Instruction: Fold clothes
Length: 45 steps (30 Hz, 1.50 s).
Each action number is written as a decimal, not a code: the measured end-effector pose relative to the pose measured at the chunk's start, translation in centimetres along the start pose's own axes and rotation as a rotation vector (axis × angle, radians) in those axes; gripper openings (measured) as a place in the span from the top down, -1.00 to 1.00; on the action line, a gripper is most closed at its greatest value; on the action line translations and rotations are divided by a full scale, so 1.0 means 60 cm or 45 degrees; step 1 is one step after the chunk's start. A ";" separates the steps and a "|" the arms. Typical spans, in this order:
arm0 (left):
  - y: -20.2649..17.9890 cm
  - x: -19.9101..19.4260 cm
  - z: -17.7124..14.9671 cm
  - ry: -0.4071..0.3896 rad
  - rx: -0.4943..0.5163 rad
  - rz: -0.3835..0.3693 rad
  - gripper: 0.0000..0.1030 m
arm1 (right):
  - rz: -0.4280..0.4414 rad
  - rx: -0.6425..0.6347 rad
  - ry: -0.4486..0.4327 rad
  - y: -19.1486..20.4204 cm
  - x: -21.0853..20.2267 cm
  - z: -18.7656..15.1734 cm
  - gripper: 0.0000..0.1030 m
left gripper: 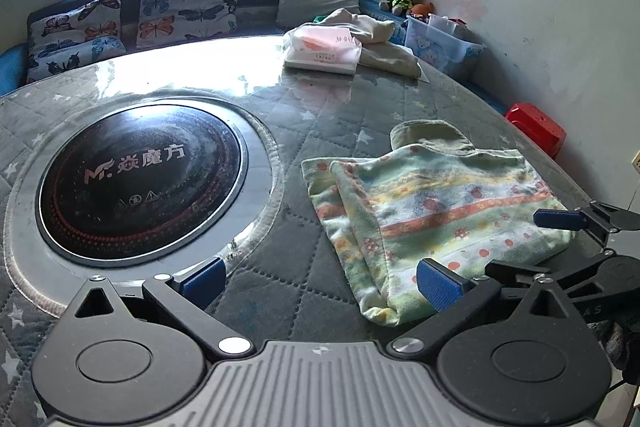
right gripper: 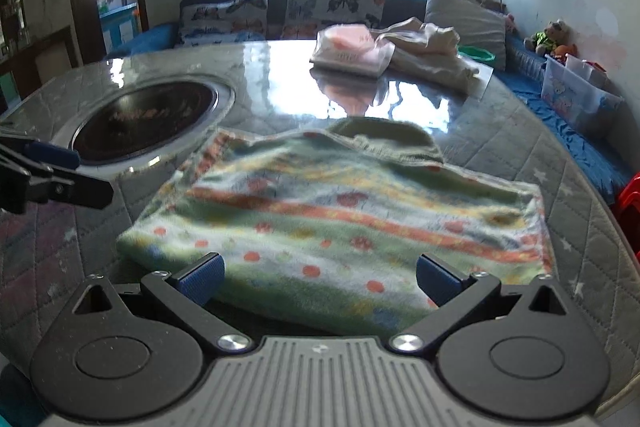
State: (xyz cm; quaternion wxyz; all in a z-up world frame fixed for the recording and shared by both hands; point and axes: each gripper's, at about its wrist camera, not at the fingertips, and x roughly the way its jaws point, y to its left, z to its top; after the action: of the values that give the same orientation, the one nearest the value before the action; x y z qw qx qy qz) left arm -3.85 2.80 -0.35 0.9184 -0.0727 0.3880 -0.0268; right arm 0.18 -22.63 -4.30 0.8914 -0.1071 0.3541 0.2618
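A round table (left gripper: 280,155) with a quilted grey cover under a glossy sheet carries a black induction hob (left gripper: 140,179) set into its middle, at about 10 o'clock from the left gripper (left gripper: 320,281). Toward 12 o'clock, at the far edge, a pink tissue pack (left gripper: 324,49) lies touching a crumpled cream cloth (left gripper: 380,43). Behind these stand butterfly cushions (left gripper: 188,7) on a blue bench, with a clear storage box (left gripper: 440,45) and a red stool (left gripper: 536,129) off at 2 o'clock. The folded garment (left gripper: 432,211), a fleecy piece with green, orange and blue stripes and dots, lies flat on the near side of the table; a green collar (left gripper: 436,135) pokes out at its far edge. From the left gripper it sits at 1 o'clock, its near corner just by the right-hand pad, jaws spread wide and empty. The right gripper (right gripper: 320,279) faces the garment's near edge at 12 o'clock, jaws likewise wide apart, holding nothing.
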 end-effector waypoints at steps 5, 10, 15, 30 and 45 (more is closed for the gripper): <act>-0.001 0.004 -0.004 0.021 -0.003 0.004 -1.00 | 0.023 0.011 0.034 0.001 0.006 -0.005 -1.00; -0.003 0.006 -0.006 0.038 0.010 0.012 -1.00 | 0.008 -0.069 0.095 0.015 0.015 -0.012 -1.00; 0.002 0.012 -0.006 0.058 0.011 0.014 -1.00 | -0.022 -0.080 0.105 0.022 0.018 -0.014 -1.00; 0.021 0.021 0.020 0.066 0.050 -0.059 -1.00 | -0.041 -0.073 0.218 0.022 0.030 0.005 -1.00; 0.021 0.046 0.046 0.163 0.159 -0.184 -1.00 | -0.077 -0.051 0.266 0.028 0.032 0.012 -1.00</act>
State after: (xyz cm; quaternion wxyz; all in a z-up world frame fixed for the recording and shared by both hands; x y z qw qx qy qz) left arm 0.05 4.09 -0.63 0.8902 -0.0412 0.4371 -0.1216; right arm 0.85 -20.20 -5.12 0.8547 -0.1623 0.4365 0.2292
